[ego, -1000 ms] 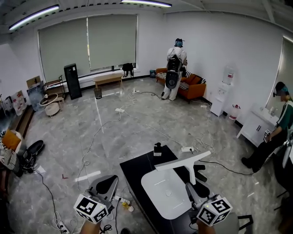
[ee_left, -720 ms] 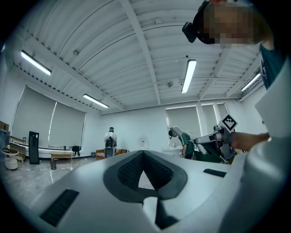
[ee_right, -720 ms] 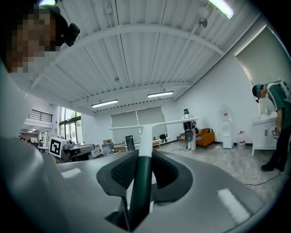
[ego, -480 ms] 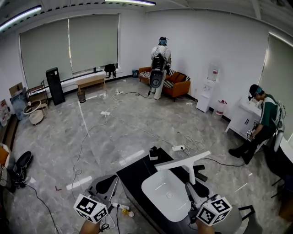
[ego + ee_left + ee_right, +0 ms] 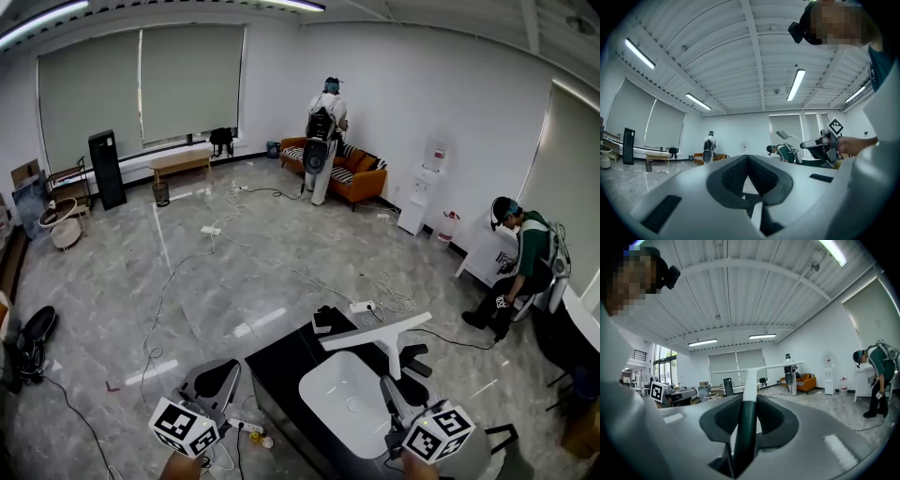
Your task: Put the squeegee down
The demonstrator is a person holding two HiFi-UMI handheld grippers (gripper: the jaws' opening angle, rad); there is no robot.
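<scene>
The squeegee (image 5: pixel 375 333) is white and T-shaped, with a dark handle (image 5: pixel 744 432). Its blade (image 5: pixel 759 367) lies level out in front. My right gripper (image 5: pixel 392 380) (image 5: pixel 746 401) is shut on that handle and carries it above a white oval basin (image 5: pixel 342 398) on a black table (image 5: pixel 277 361). My left gripper (image 5: pixel 220 375) (image 5: pixel 748 157) hangs beside the table's left edge, its pads meeting at the tips with nothing between them. In the left gripper view the right gripper (image 5: pixel 824 145) shows off to the right with the squeegee (image 5: pixel 786 136).
Cables (image 5: pixel 178 281) and a power strip (image 5: pixel 361 307) trail over the grey marble floor. One person (image 5: pixel 323 117) stands by an orange sofa (image 5: pixel 361 183) at the back. Another person (image 5: pixel 520 262) bends down at the right, near a white cabinet (image 5: pixel 478 258).
The view has swung right across the room, so the bending person now shows fully. Both grippers travelled with it in the same pose, and the squeegee stays held.
</scene>
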